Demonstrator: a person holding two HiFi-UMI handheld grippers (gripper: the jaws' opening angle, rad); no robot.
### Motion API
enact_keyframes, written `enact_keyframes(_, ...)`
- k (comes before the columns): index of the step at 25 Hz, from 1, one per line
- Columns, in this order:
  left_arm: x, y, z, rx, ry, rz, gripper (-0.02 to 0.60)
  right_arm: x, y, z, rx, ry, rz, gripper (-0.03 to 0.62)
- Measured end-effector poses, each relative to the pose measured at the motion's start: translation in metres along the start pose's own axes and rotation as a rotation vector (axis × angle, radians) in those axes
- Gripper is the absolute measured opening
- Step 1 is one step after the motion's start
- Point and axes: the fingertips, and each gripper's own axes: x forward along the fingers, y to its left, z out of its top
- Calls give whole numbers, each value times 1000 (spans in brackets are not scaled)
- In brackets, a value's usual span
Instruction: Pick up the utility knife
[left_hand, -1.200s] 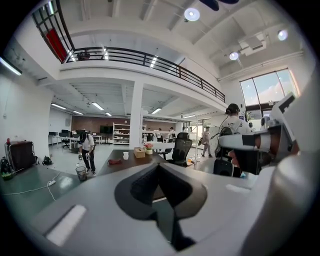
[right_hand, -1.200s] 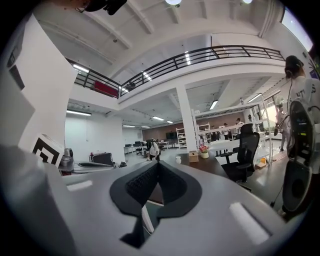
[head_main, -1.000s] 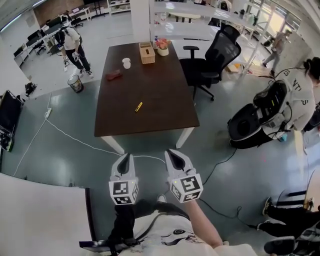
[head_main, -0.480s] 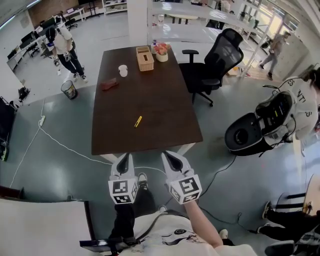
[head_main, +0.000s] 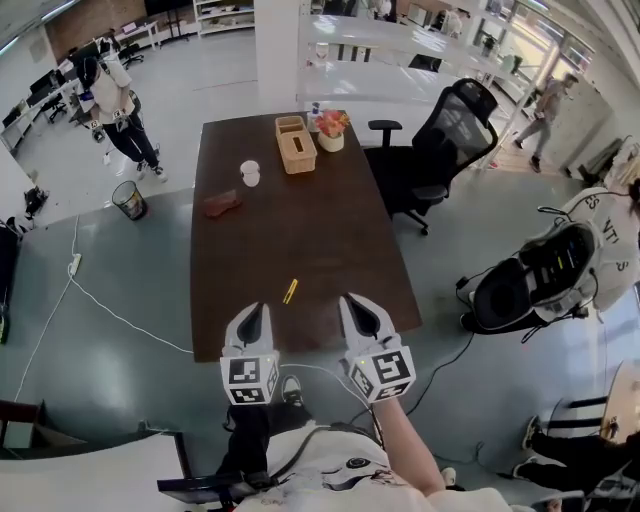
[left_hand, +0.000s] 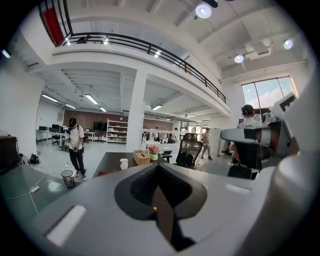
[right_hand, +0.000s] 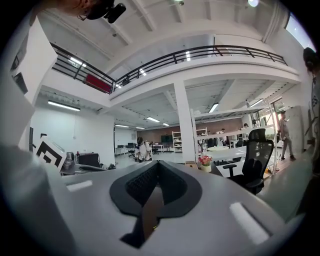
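Observation:
The yellow utility knife (head_main: 290, 291) lies on the dark brown table (head_main: 330, 240), near its front edge. In the head view my left gripper (head_main: 255, 312) hangs over the table's front edge, just left of and nearer than the knife. My right gripper (head_main: 350, 304) is a little to the knife's right. Both have their jaws together and hold nothing. In the left gripper view the left gripper (left_hand: 158, 167) fills the lower frame, and the knife (left_hand: 154, 208) shows as a yellow speck in the slit. The right gripper (right_hand: 157, 164) looks along the tabletop.
At the table's far end stand a wooden tissue box (head_main: 294, 131), a flower pot (head_main: 330, 125), a white cup (head_main: 250, 173) and a reddish object (head_main: 222, 203). A black office chair (head_main: 440, 160) stands at the right. A white cable (head_main: 110, 310) crosses the floor on the left.
The table and knife have come much closer in the head view. Both grippers, jaws still together, now reach over the table's front edge instead of the floor before it.

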Motion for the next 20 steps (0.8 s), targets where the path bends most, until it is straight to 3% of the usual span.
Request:
enact_keyframes(7, 38, 19, -58, -23, 193, -39, -11, 37, -11, -19, 15, 80, 8, 2)
enact_keyframes(14, 81, 12, -136, 91, 375, -47, -11, 66, -44, -45, 62, 158, 27, 2)
enact_keyframes(20, 109, -4, -213, 105, 568, -85, 18, 89, -89, -47, 73, 182, 32, 2)
